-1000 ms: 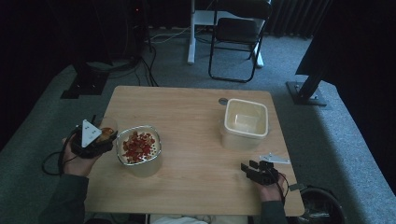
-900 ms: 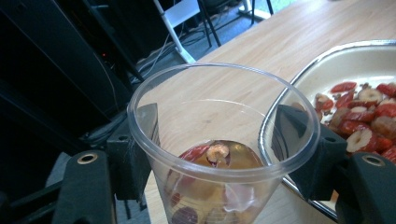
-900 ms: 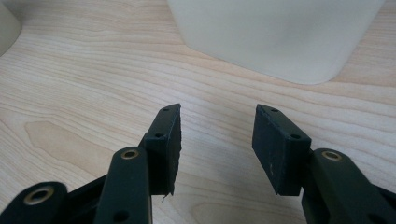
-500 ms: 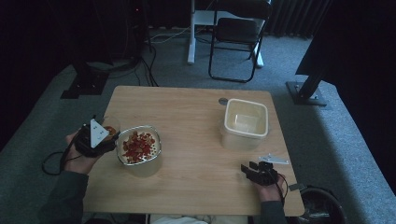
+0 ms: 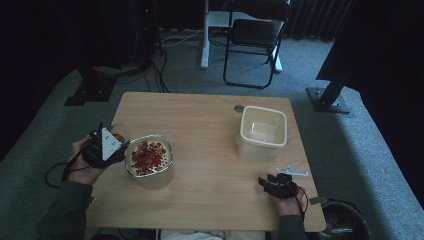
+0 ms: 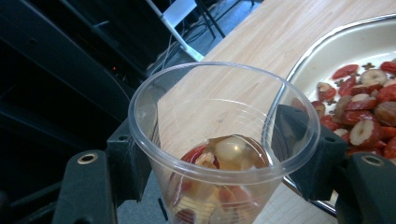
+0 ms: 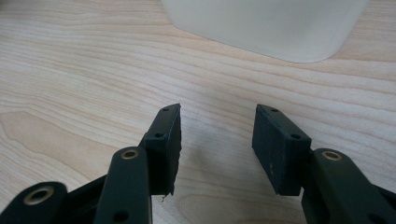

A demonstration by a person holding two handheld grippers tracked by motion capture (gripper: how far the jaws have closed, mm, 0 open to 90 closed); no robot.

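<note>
A clear, thin-walled plastic cup [image 6: 224,140] is clamped between the two black jaws of the left gripper [image 6: 224,163], whose matte pads are pressed against its ribbed, round sides. Inside the cup, glossy red slices and pale, rounded pieces of dried fruit [image 6: 219,158] are piled at the bottom. In the high view the left gripper [image 5: 107,147] is held just left of the steel bowl [image 5: 148,160], at the table's left edge, with its grey three-cornered plate facing up and the cup seen as a faint rim beside the bowl.

The steel bowl is a rounded-square container with a thin, shiny metal rim [image 6: 299,65] and pale inner walls; it is loaded with the same wrinkled red slices and tan pieces. It is seen standing on the light wooden table [image 5: 200,130], whose smooth surface is marked by long, wavy grain.

Well right of the steel bowl, an empty cream plastic tub [image 5: 263,131] with a rounded-square rim and translucent, slightly tapered walls is placed. The right gripper [image 5: 272,184] is rested on the tabletop far right of the bowl and nearer the person than the tub. Its blocky black jaws are held apart with nothing between them [image 7: 217,135], bare wood being seen in the gap, and the tub's smooth base [image 7: 266,23] lies ahead
</note>
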